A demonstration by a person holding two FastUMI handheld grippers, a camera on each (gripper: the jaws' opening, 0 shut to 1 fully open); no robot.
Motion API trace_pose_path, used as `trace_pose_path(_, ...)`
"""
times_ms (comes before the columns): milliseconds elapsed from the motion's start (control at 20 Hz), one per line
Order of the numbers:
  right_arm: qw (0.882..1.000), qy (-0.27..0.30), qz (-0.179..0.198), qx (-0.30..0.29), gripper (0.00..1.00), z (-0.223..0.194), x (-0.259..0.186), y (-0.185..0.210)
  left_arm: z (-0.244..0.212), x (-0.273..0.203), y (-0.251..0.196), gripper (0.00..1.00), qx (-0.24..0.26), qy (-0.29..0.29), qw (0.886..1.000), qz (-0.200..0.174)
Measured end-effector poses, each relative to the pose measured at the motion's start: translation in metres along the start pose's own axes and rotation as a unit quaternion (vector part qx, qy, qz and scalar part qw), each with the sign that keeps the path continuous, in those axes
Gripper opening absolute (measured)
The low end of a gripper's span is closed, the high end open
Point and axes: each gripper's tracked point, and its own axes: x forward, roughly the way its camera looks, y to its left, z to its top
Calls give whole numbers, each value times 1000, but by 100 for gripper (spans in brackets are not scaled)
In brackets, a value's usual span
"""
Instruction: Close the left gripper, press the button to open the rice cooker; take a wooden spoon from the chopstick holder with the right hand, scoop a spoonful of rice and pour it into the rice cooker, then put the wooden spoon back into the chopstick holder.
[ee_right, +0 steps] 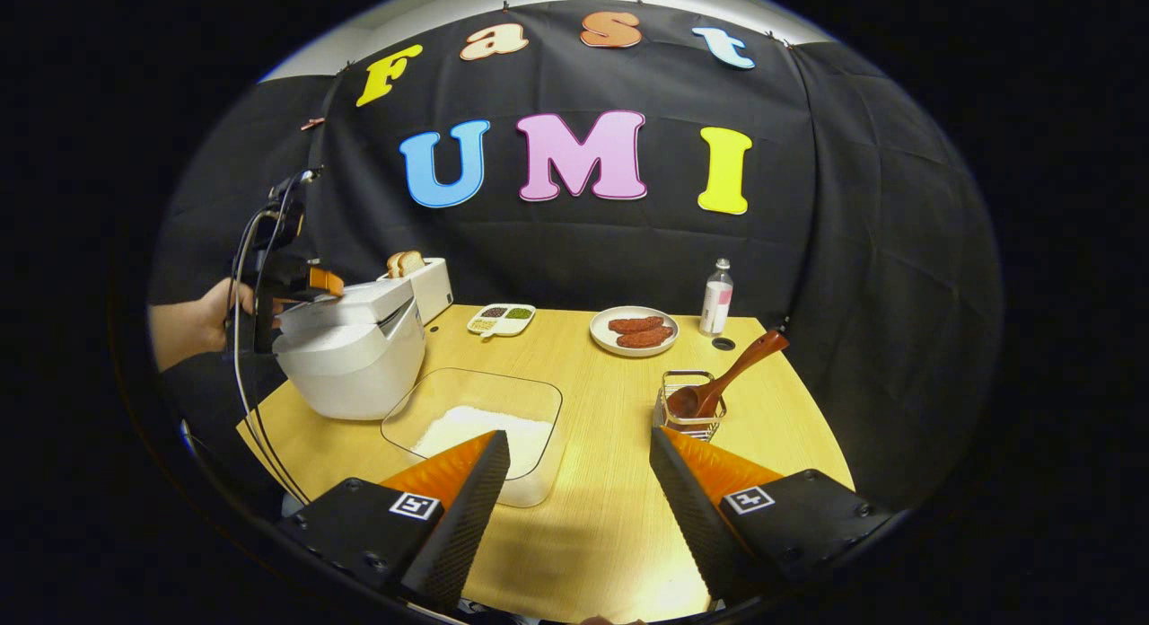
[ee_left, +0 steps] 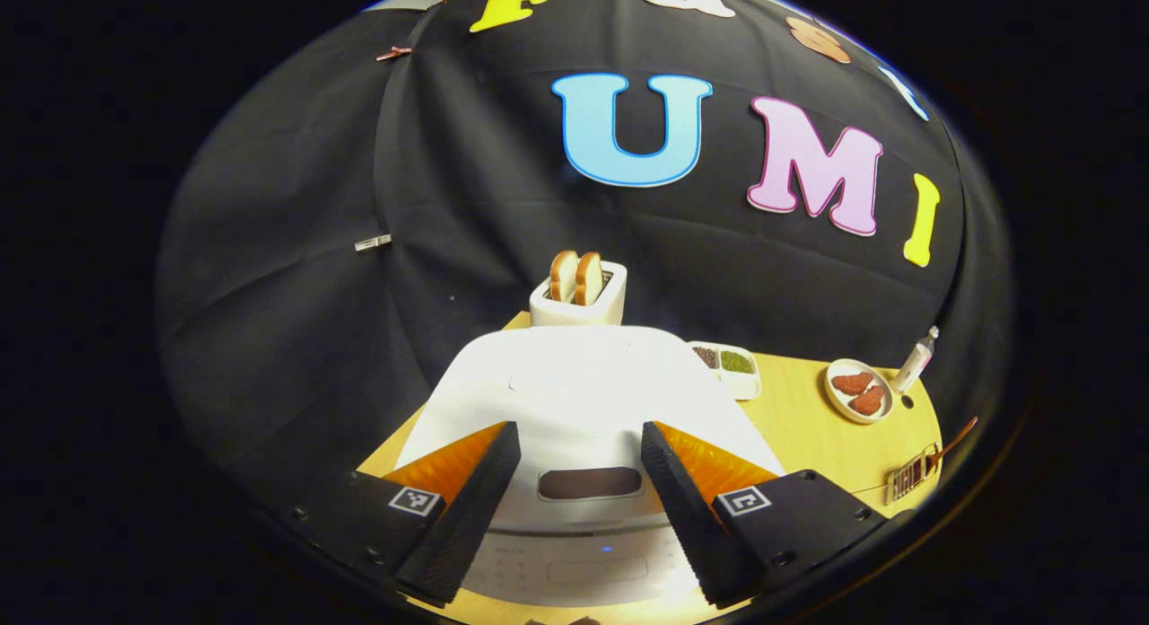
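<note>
Left tongs (ee_left: 579, 450) spread wide above the closed rice cooker (ee_left: 583, 391) at the table's left edge, right tongs (ee_right: 579, 459) wide and empty over the table (ee_right: 601, 517), wooden spoon (ee_right: 727, 378) leaning in the chopstick holder (ee_right: 687, 414) near the right edge, tray of rice (ee_right: 485, 432) beside the cooker.

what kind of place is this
Likely a mock kitchen staged in a recording booth: a rice cooker, a toaster holding bread and a plate of meat share a wooden table before black cloth.
</note>
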Motion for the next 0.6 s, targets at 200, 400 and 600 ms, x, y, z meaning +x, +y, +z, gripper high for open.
trace_pose_path(200,1000,-5,-12,-5,99,3,2,-13,-20,4,-5,98,9,13,1000,1)
trace_pose_path(400,1000,-2,-12,0,99,2,7,-28,-19,4,-6,98,25,-12,1000,-7)
trace_pose_path(600,1000,-12,-8,2,99,13,16,-41,-12,-14,-11,99,-3,-26,1000,-2)
